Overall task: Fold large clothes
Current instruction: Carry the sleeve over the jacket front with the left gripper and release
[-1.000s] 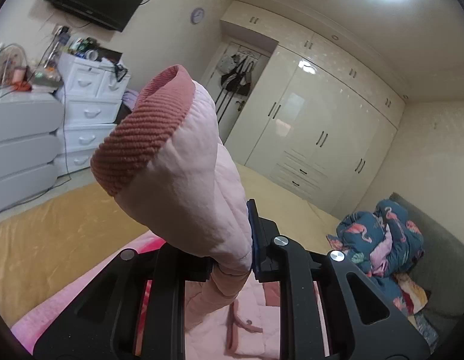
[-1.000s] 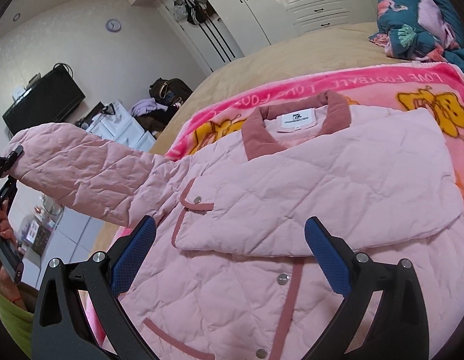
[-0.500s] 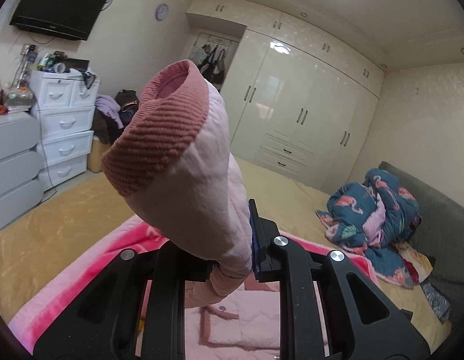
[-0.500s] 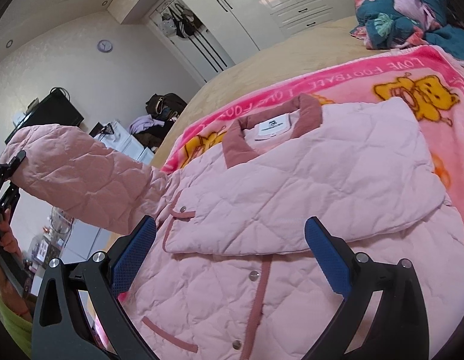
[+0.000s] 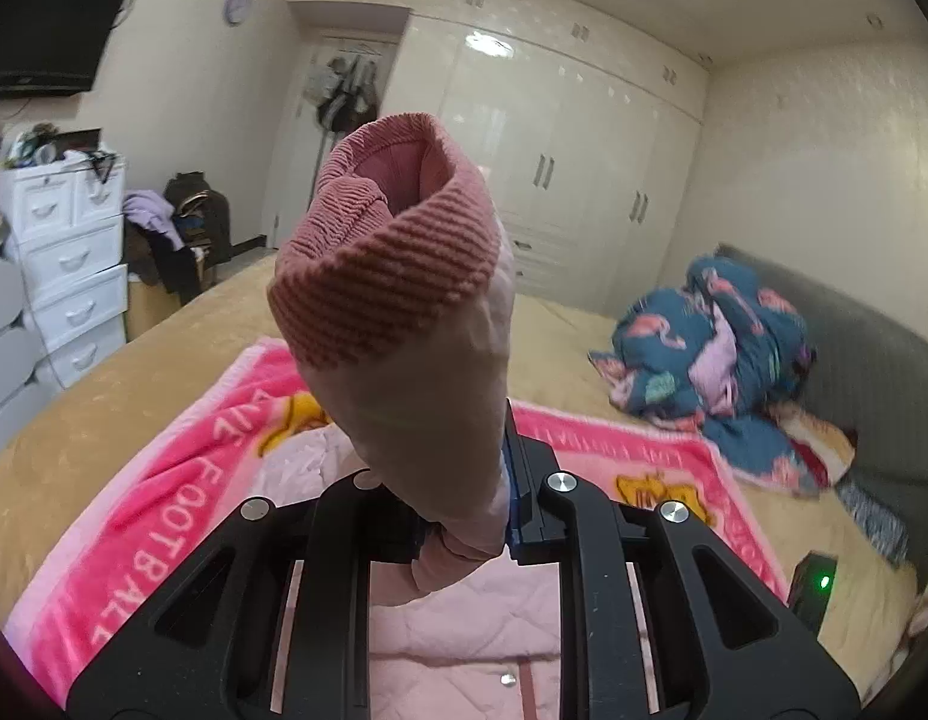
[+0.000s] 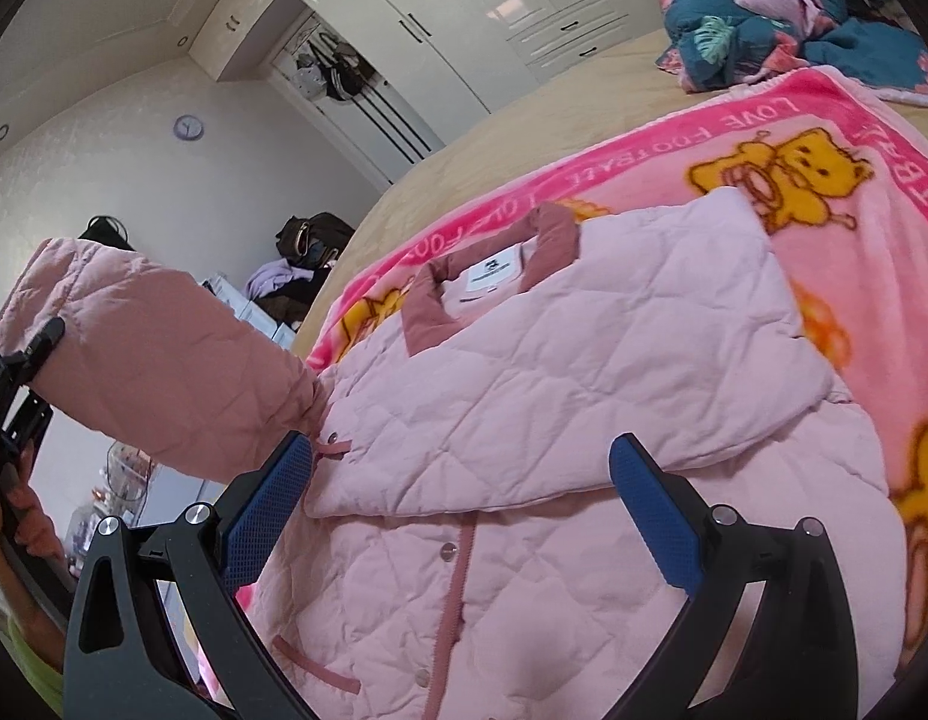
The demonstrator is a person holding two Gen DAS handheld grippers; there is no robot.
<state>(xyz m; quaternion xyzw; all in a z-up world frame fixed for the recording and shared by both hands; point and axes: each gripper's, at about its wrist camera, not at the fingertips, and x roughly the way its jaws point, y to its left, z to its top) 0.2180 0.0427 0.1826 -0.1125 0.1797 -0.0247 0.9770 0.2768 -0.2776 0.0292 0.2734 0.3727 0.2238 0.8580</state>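
Note:
A pink quilted jacket lies front-up on a bright pink blanket, its collar toward the far side and one sleeve folded across the chest. The other sleeve is lifted off the bed at the left. My left gripper is shut on that sleeve just below its ribbed dark-pink cuff, which stands up in front of the camera. The left gripper also shows at the left edge of the right wrist view. My right gripper hovers open above the jacket's chest, nothing between its blue pads.
The blanket lies on a tan bedspread. A crumpled blue flamingo-print quilt sits by the grey headboard. White drawers stand at the left, white wardrobes behind. A dark box with a green light rests at the right.
The left gripper has carried the raised sleeve inward over the blanket and jacket, rolling as it went. The right gripper has drifted slightly and rolled, staying open above the chest.

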